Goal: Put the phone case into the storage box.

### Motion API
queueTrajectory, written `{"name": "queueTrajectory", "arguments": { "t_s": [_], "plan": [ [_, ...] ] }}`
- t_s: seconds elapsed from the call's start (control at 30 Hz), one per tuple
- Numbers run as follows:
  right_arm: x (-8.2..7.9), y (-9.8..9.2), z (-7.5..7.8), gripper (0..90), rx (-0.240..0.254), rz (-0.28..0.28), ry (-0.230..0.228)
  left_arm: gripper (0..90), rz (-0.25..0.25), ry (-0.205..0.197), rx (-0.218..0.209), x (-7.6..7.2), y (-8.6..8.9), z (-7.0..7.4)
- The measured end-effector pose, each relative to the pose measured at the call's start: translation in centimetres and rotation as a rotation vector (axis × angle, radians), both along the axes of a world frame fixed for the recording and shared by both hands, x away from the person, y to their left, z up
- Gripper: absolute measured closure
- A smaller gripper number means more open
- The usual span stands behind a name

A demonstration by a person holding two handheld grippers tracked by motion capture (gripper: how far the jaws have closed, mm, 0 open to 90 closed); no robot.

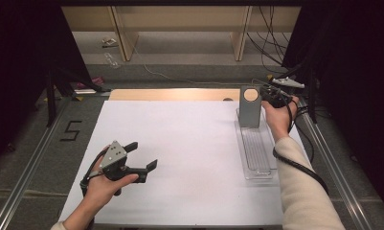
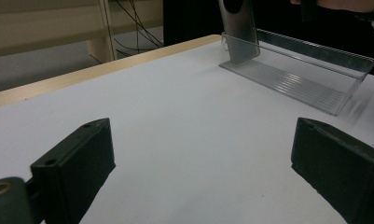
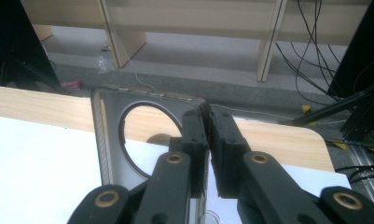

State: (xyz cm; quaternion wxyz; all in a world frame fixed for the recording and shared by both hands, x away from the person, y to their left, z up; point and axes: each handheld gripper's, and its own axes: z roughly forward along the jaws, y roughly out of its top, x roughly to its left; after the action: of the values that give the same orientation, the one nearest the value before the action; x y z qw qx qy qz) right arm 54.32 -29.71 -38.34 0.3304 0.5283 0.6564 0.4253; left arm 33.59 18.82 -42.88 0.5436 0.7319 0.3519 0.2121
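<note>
Overhead and both gripper-mounted views share the metal plate.

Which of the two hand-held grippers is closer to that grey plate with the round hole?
The right. The right gripper is clamped on the grey plate's edge, at the far end of the clear tray. The left gripper rests open, far across the white table.

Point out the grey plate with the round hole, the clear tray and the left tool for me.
Grey plate (image 1: 250, 112), high view: flat face below its round hole.
Clear tray (image 1: 256, 152), high view: ribbed floor, bare part.
Left tool (image 1: 144, 155), high view: midway between its open black tips.
</note>
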Motion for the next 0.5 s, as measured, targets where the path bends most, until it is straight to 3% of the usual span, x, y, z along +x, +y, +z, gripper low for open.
{"name": "queueTrajectory", "arguments": {
  "t_s": [0.5],
  "plan": [
    [0.24,-0.08,-0.51,85.4,0.001,0.02,0.014,5.4,0.0,-0.001,-0.003,0.0,-0.03,0.03]
  ]
}}
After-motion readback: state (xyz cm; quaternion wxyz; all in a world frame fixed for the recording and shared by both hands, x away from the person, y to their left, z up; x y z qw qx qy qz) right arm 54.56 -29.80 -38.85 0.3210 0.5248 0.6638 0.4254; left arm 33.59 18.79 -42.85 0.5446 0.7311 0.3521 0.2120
